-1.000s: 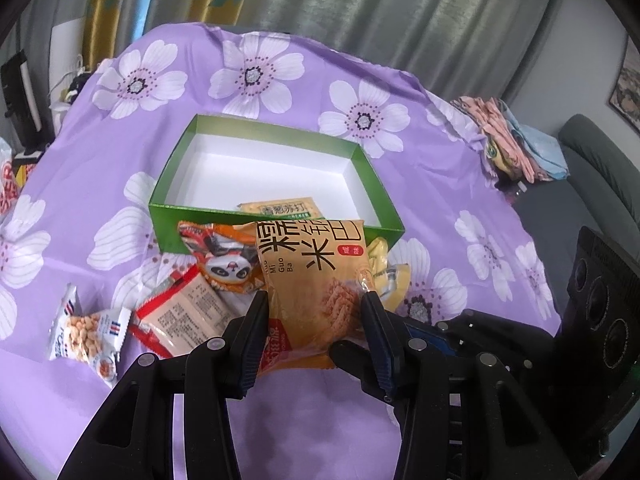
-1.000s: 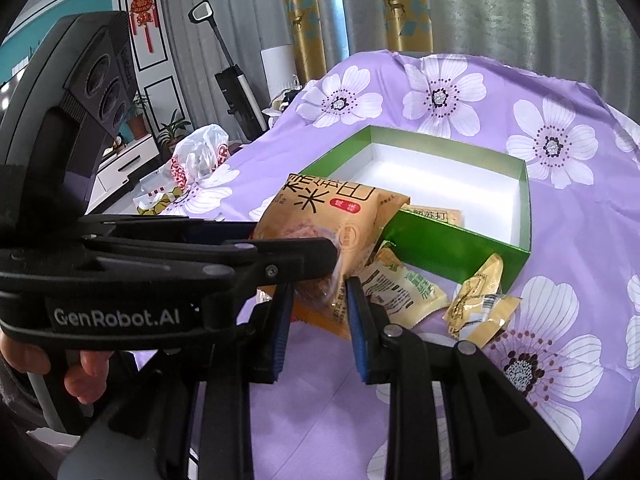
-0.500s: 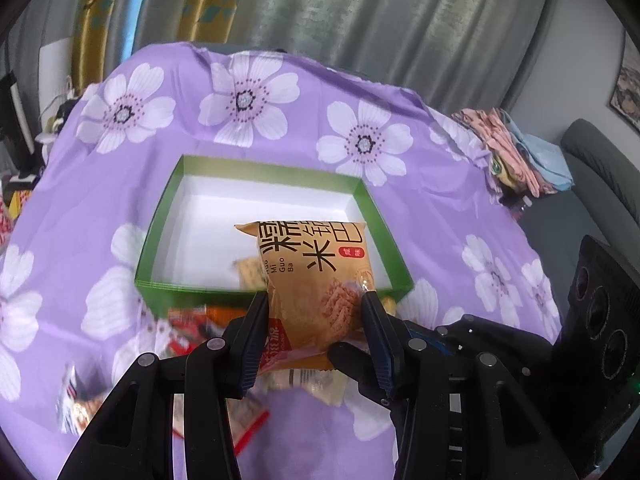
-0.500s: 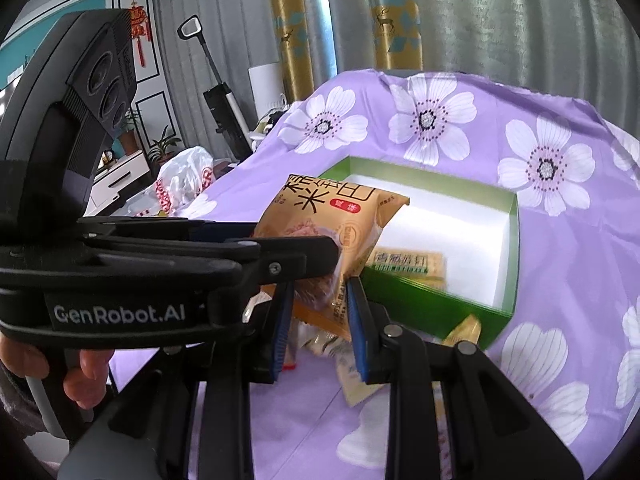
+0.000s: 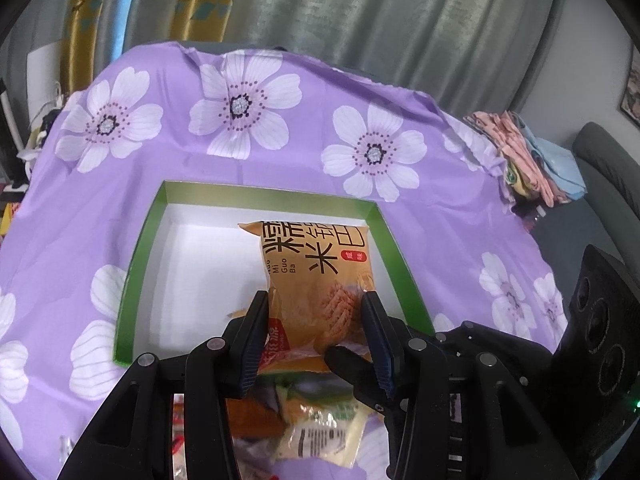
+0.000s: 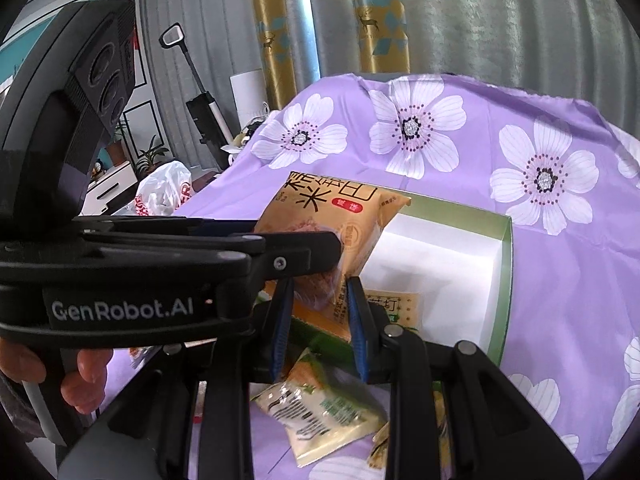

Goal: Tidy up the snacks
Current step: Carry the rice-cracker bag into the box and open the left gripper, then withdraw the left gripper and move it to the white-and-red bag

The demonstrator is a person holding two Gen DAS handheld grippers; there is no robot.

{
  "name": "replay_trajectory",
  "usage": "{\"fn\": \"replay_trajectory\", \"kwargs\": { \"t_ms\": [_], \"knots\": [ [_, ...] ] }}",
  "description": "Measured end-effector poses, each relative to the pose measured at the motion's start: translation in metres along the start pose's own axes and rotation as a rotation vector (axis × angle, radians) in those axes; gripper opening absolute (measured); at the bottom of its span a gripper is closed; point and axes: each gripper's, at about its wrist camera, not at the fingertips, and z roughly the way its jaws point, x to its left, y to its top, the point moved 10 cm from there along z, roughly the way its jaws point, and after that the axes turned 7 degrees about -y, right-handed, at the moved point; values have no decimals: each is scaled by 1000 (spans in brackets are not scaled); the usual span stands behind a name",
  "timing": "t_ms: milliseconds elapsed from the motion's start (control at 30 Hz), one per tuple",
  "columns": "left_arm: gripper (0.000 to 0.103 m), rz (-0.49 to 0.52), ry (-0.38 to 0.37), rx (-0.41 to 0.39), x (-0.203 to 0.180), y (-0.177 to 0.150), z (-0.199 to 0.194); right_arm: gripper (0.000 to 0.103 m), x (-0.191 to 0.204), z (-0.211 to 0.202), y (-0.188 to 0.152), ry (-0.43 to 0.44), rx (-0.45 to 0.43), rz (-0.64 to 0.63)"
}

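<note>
An orange snack bag (image 5: 320, 272) with large dark characters hangs above the white inside of the green box (image 5: 140, 248). My left gripper (image 5: 314, 300) is shut on the bag's lower half, one pad on each side. In the right wrist view my right gripper (image 6: 319, 286) is shut on the same bag (image 6: 340, 208) at its lower edge, just under the left gripper's fingers (image 6: 304, 244). A small yellow pack (image 6: 396, 304) lies inside the green box (image 6: 506, 280), near the front wall.
Loose snack packs (image 5: 320, 432) lie on the purple flowered cloth in front of the box, below both grippers. Folded clothes (image 5: 528, 160) sit at the cloth's right edge by a grey sofa (image 5: 600, 152). A hand (image 6: 80, 376) holds the left gripper's handle.
Both grippers carried the orange bag forward, from over the loose packs in front of the box to over its white inside. Their hold on the bag is unchanged.
</note>
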Motion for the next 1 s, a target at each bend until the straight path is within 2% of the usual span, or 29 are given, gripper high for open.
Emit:
{"fn": "replay_trajectory", "kwargs": {
  "t_ms": [267, 467, 500, 533, 567, 600, 733, 767, 900, 1000],
  "knots": [
    [47, -39, -8, 50, 13, 0, 25, 29, -11, 23, -4, -23, 49, 7],
    [47, -76, 14, 67, 23, -2, 34, 32, -13, 35, -8, -31, 78, 15],
    [55, -82, 22, 68, 25, -2, 34, 34, -13, 35, -8, -32, 79, 17],
    [60, -87, 25, 66, 27, -2, 33, 39, -13, 35, -8, -35, 77, 19],
    [69, -92, 27, 61, 28, -2, 31, 43, -13, 34, -7, -40, 75, 18],
    [73, -95, 29, 53, 29, -2, 28, 44, -13, 33, -6, -45, 72, 16],
    [75, -90, 46, 33, 30, -1, 13, 50, -11, 21, -3, -63, 57, 4],
    [80, -82, 51, 29, 29, -1, 7, 52, -10, 17, -3, -72, 53, 0],
    [81, -68, 62, 19, 24, -7, -10, 58, -4, -2, -1, -87, 30, -6],
    [81, -85, 57, 15, 21, -15, -26, 68, 0, -18, -2, -92, 22, 7]
  ]
}}
